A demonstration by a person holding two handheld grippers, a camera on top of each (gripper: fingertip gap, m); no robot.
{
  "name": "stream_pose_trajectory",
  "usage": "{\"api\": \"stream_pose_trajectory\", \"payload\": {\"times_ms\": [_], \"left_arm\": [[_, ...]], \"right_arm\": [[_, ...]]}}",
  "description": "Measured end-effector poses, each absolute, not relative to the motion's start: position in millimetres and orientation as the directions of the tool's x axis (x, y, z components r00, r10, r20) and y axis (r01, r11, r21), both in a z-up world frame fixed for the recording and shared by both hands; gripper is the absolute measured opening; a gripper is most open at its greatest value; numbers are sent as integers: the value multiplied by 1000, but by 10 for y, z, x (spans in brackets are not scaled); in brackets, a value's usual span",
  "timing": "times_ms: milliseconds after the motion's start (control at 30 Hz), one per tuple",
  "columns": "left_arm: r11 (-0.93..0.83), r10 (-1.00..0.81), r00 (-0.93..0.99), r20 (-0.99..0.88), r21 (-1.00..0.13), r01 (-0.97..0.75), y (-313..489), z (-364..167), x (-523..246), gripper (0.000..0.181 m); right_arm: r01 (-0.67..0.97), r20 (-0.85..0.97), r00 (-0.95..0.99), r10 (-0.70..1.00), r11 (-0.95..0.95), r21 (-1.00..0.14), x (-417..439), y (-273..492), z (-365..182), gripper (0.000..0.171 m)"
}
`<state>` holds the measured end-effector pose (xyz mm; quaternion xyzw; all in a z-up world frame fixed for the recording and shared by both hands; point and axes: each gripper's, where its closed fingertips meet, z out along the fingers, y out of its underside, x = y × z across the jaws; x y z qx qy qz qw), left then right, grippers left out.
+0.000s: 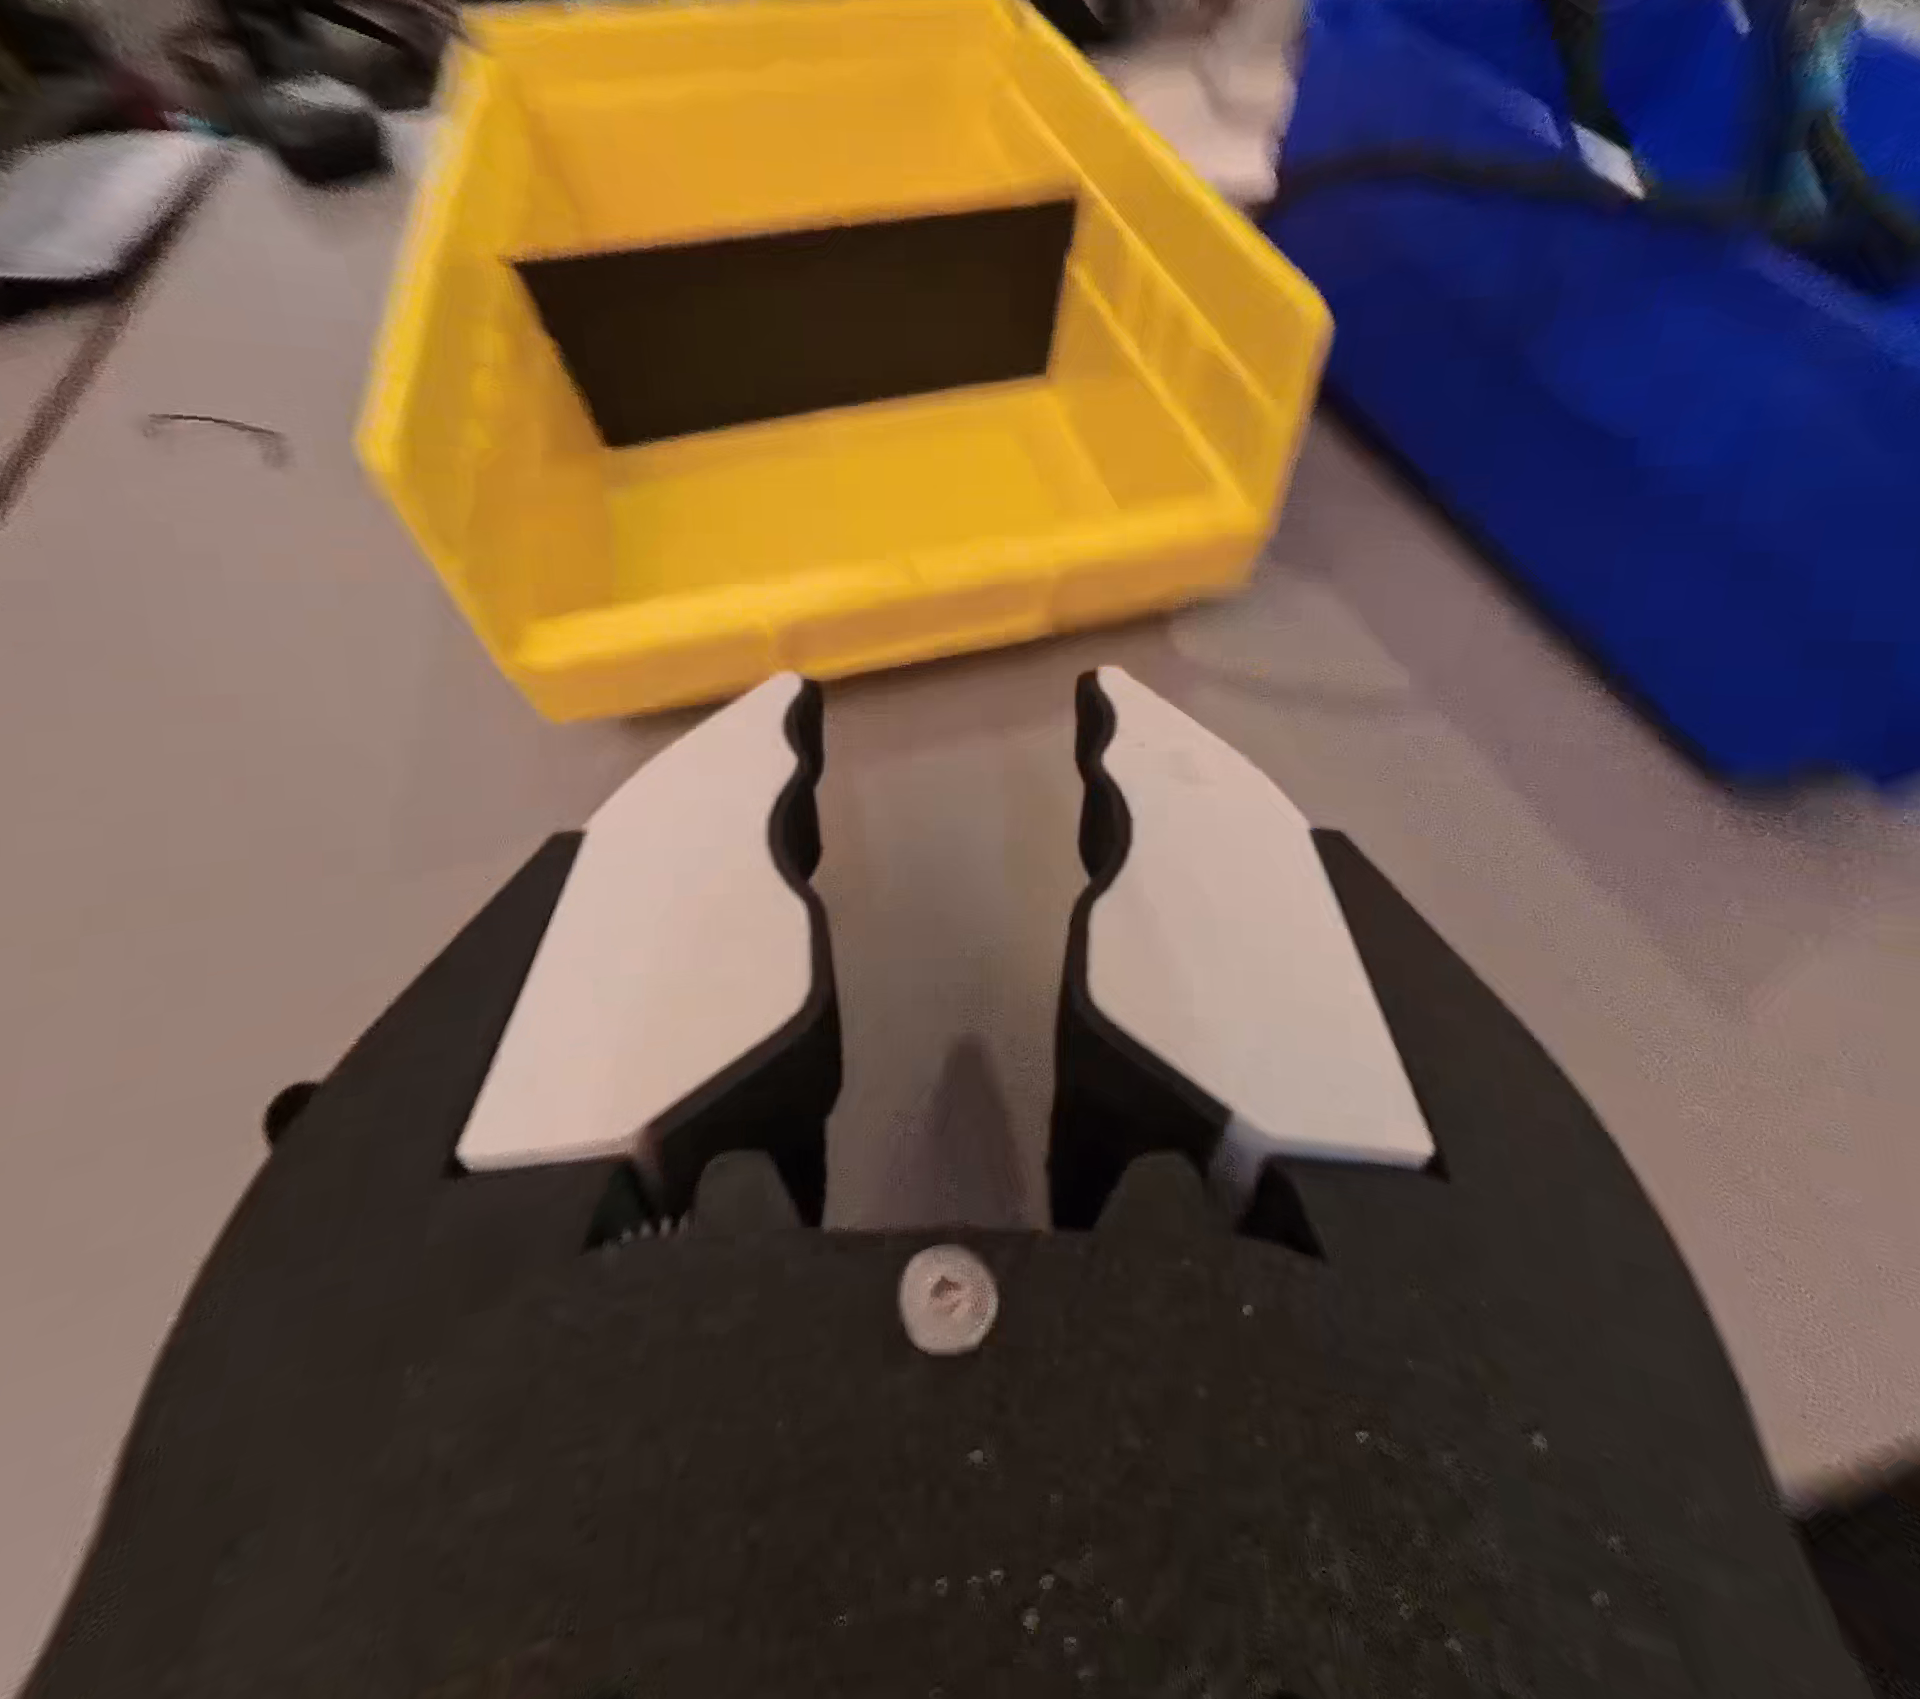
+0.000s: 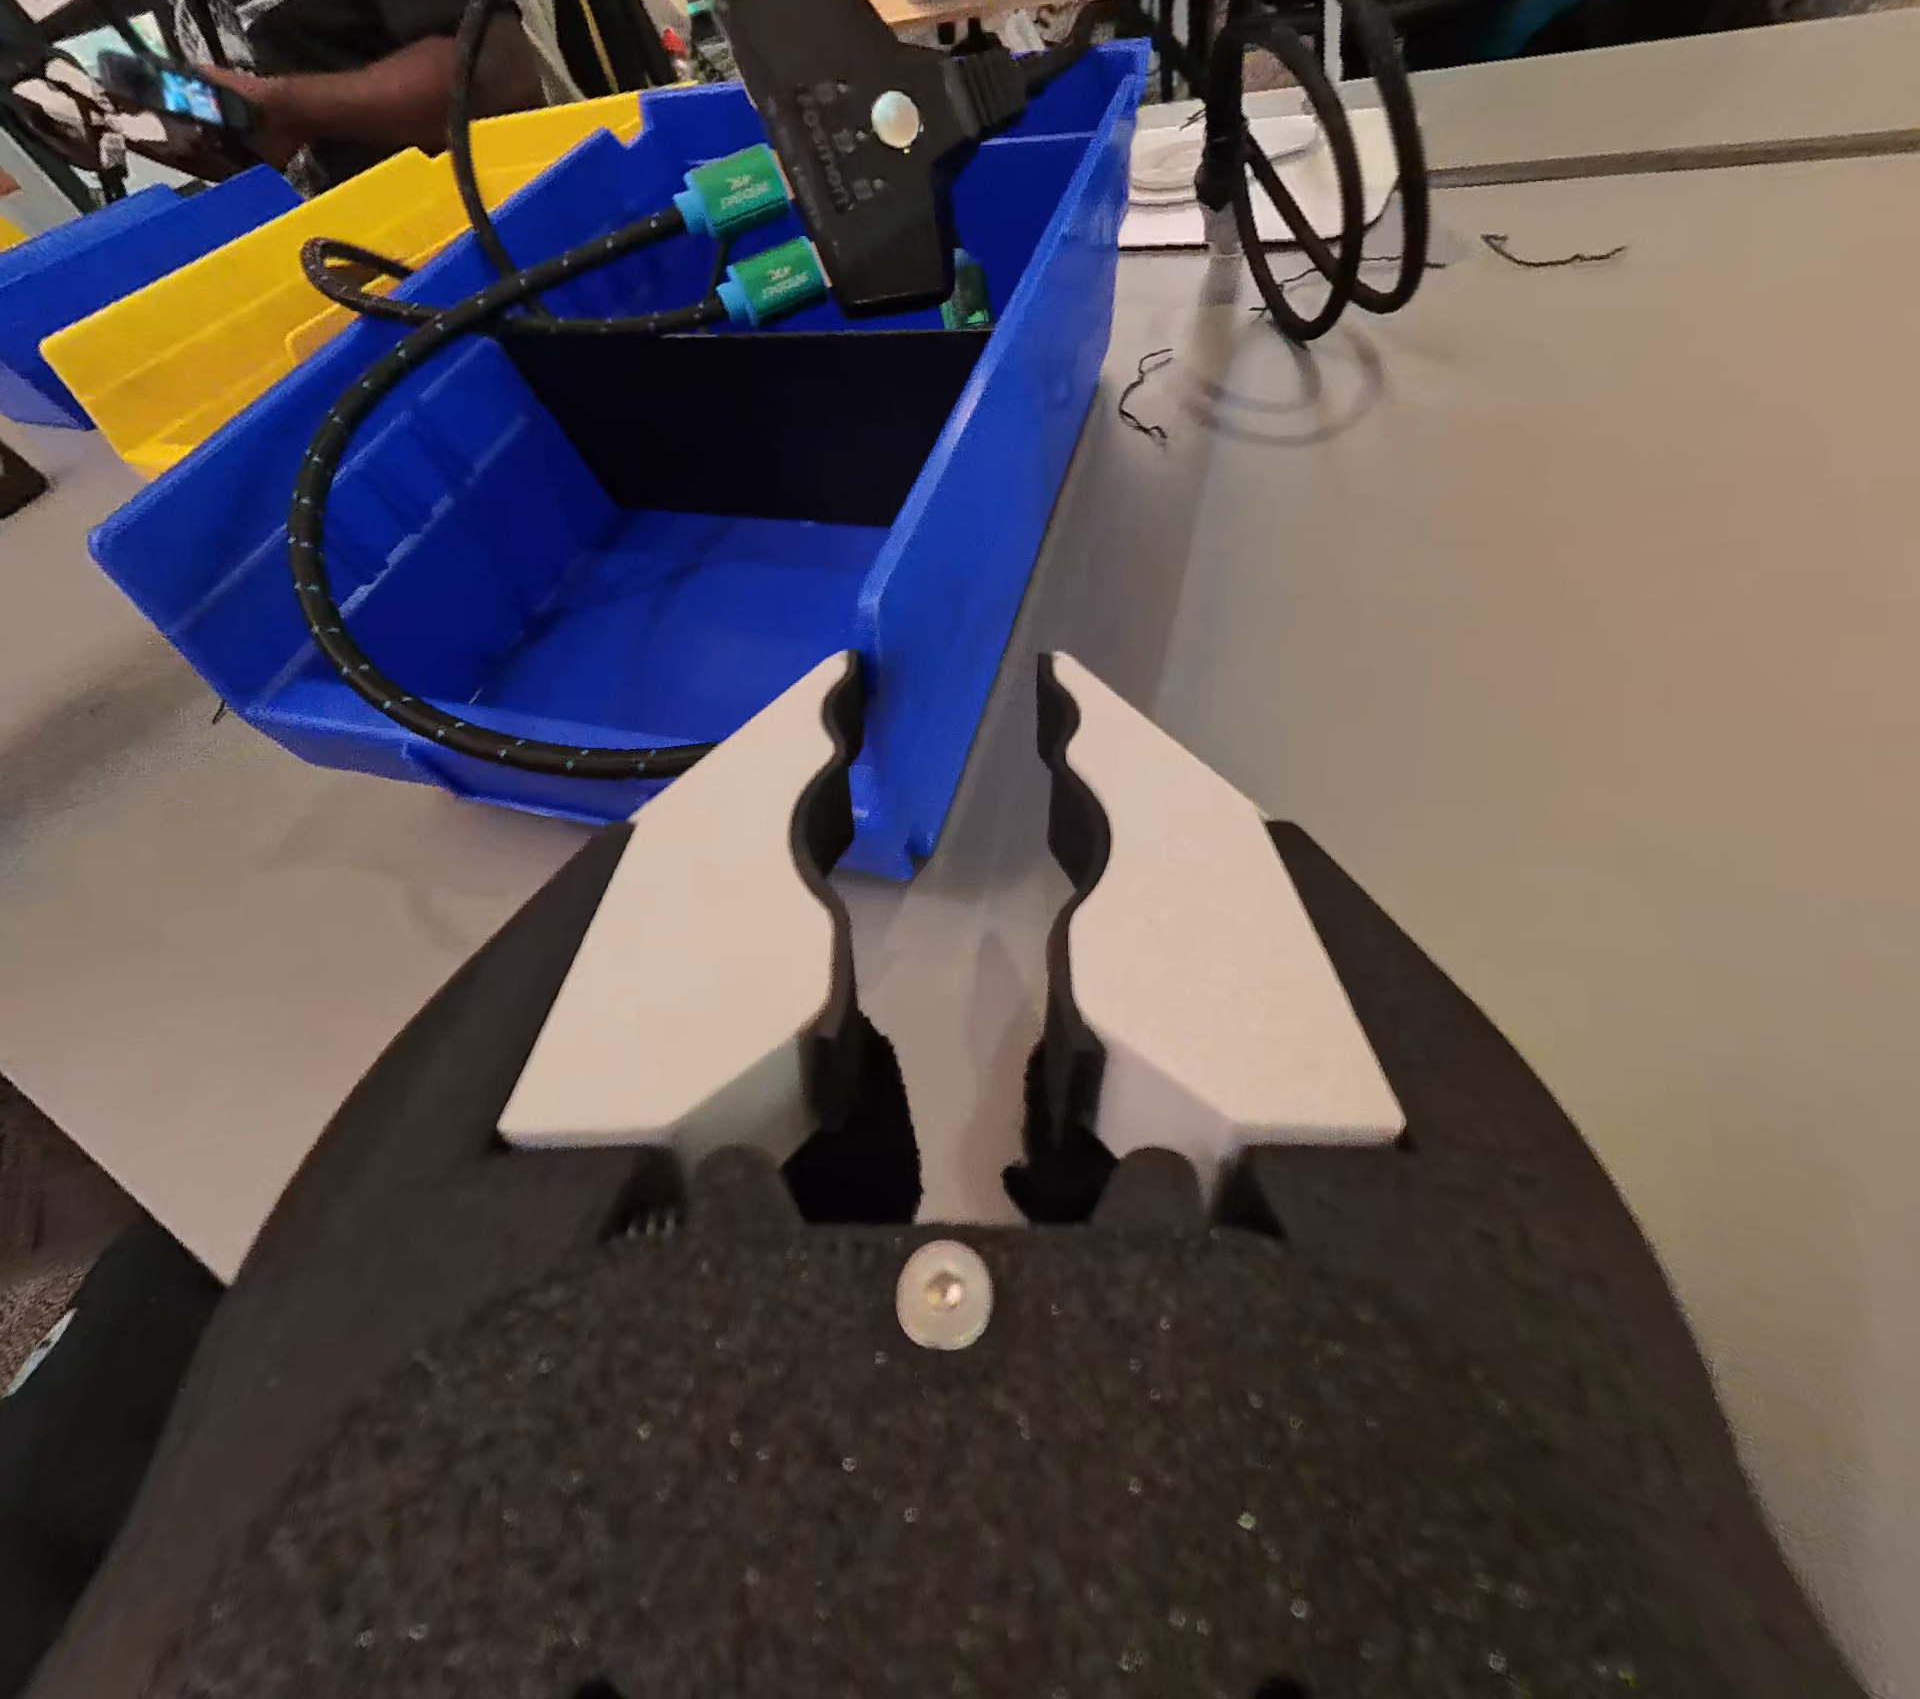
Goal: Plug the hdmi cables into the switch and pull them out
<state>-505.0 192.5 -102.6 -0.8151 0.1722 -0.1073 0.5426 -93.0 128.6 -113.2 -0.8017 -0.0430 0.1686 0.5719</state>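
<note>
In the left wrist view, your left gripper [image 1: 948,693] hangs over the grey table [image 1: 260,714] with its jaws parted by a moderate gap and nothing between them. It faces the yellow bin [image 1: 831,589], which holds only a dark divider [image 1: 800,319]. The whole view is smeared, so if you reach from here you risk knocking the bin's near lip. The blue bin [image 1: 1621,423] sits to the right, with dark cables rising from it, too blurred to read.

In the right wrist view, your right gripper [image 2: 948,683] is likewise part-open and empty, its tips just by the near right corner of the blue bin [image 2: 966,506]. The black switch [image 2: 852,122] rests propped on the far part of that bin, behind a dark divider [image 2: 769,423]. Two green-ended HDMI cables [image 2: 727,195] appear seated in its left side. One braided cable [image 2: 312,486] loops out over the bin's left wall and near lip. Pull a plug with the switch unheld and the whole switch likely drags along or tips off its perch. The loop could snag your fingers. A coiled black cable [image 2: 1309,122] stands on the table, far right.
</note>
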Motion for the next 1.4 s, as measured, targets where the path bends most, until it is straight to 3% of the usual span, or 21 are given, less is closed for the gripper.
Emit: {"api": "stream_pose_trajectory", "payload": {"times_ms": [133, 300, 767, 967, 1267, 1400], "left_arm": [[-283, -678, 703, -215, -807, -519, 1596, -1418, -4606, 38], [-270, -757, 597, -265, -706, -655, 1605, -1728, -4239, 37], [-378, -738, 643, -203, -665, -644, 1606, -1867, -4325, 39], [-340, -743, 605, -288, -615, -711, 1644, -1890, -4304, 0], [-353, -686, 711, -155, -784, -511, 1703, -1410, -4389, 1], [-382, -709, 693, -130, -756, -532, 1668, -1504, -4439, 6]], "right_arm": [[-122, -214, 944, 250, -338, -933, -906, 1276, -1138, 32], [-112, -206, 945, 253, -341, -933, -943, 1253, -1150, 31], [-131, -235, 934, 270, -355, -926, -949, 1244, -1166, 31], [-145, -253, 929, 269, -366, -919, -948, 1233, -1172, 31], [-160, -275, 922, 272, -380, -911, -924, 1210, -1152, 30], [-165, -286, 917, 278, -387, -907, -922, 1211, -1154, 30]]}}
